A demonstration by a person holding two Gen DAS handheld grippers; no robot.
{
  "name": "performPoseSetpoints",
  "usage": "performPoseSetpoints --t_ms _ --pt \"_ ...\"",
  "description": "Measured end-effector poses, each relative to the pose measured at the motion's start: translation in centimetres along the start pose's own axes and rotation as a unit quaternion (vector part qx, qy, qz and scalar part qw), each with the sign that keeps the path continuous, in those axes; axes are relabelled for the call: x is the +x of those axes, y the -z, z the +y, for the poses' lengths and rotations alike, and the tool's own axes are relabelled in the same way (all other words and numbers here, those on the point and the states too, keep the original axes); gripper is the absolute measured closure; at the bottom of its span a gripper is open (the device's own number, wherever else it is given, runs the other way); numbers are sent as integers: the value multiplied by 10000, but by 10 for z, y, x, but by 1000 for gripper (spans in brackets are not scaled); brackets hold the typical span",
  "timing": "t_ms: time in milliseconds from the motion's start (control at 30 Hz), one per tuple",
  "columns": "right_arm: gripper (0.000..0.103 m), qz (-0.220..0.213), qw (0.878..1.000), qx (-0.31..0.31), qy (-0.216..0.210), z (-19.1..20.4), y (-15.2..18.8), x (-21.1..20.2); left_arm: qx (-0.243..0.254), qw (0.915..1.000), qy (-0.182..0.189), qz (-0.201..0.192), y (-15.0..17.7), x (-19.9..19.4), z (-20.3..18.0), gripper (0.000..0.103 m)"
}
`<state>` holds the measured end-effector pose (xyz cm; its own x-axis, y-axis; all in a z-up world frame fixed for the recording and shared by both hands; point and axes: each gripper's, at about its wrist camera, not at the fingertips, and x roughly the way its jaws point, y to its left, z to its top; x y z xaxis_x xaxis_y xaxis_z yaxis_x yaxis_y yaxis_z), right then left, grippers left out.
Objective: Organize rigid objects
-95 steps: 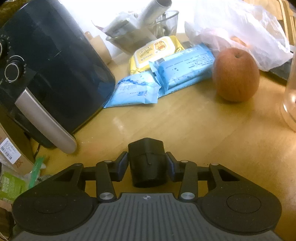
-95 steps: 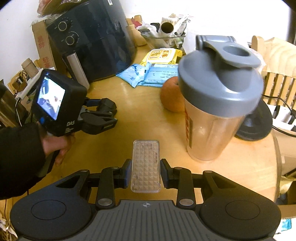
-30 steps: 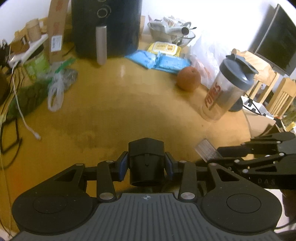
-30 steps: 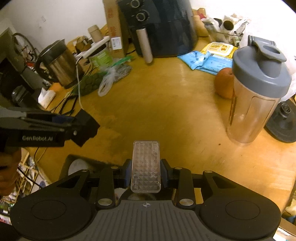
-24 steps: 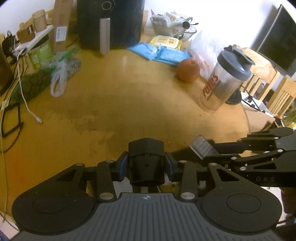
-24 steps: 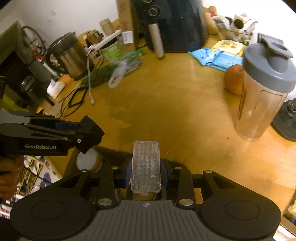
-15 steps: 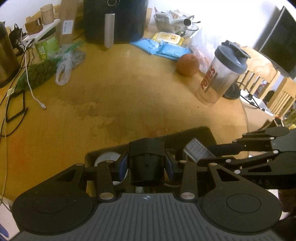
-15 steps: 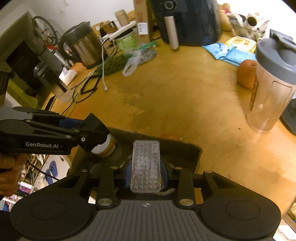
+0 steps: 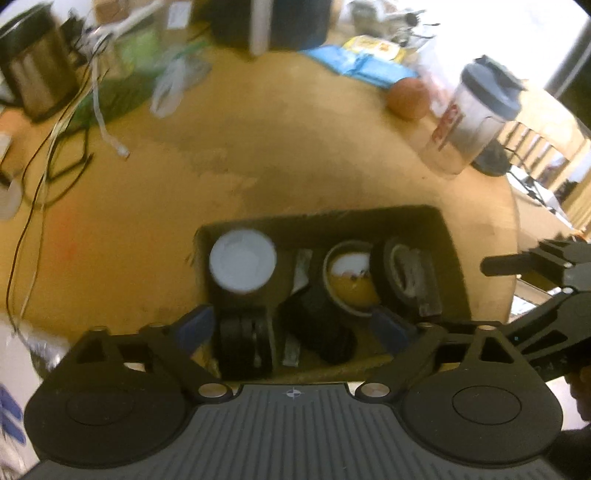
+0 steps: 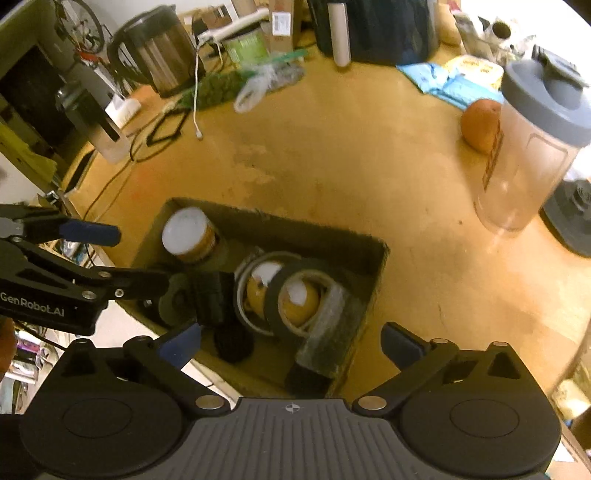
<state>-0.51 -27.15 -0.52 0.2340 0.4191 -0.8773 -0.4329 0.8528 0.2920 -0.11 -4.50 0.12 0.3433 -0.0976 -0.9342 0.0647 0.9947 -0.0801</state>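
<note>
A dark open box (image 9: 439, 221) (image 10: 376, 258) sits at the table's near edge. In it stand a white-lidded jar (image 9: 242, 264) (image 10: 186, 234), a yellow tub (image 9: 351, 284) (image 10: 258, 291), a black tape roll (image 9: 402, 277) (image 10: 295, 291), a black adapter (image 9: 242, 341) (image 10: 210, 295) and a clear ribbed case (image 10: 327, 325). My left gripper (image 9: 293, 326) is open above the box's near side. My right gripper (image 10: 290, 345) is open above the box's near right corner. Both are empty.
On the wooden table (image 10: 332, 155) stand a shaker bottle (image 10: 532, 147) (image 9: 469, 118), an orange fruit (image 10: 480, 123), blue wipe packs (image 10: 439, 81), a black air fryer (image 10: 373, 29), a steel kettle (image 10: 159, 48), plastic bags (image 10: 258, 81) and cables (image 9: 44, 147).
Both grippers have pulled back over the box and opened. The left let go of the black adapter and the right let go of the clear case; both now lie in the box.
</note>
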Motion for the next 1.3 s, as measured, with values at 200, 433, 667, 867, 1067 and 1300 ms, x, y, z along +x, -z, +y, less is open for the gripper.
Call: performPoseSetpoints --t_ms 200,433,667,867,1067,1300 --pt "0 209 9998 20 -25 -1 9 2 -190 9995 -73 257 13 5 4 0" --pt "0 387 9992 -18 -13 2 18 4 -336 9985 -131 417 25 6 5 0" --pt "0 479 9989 -6 2 3 24 7 -487 9972 -141 552 30 7 6 0" --pt "0 526 9986 -20 14 4 26 9 -518 9970 -67 571 32 5 6 0" --pt "0 523 9986 -31 48 4 24 10 -626 9954 -155 708 31 10 10 0" --pt "0 529 9986 5 54 3 22 13 -611 9957 -154 685 28 10 11 0"
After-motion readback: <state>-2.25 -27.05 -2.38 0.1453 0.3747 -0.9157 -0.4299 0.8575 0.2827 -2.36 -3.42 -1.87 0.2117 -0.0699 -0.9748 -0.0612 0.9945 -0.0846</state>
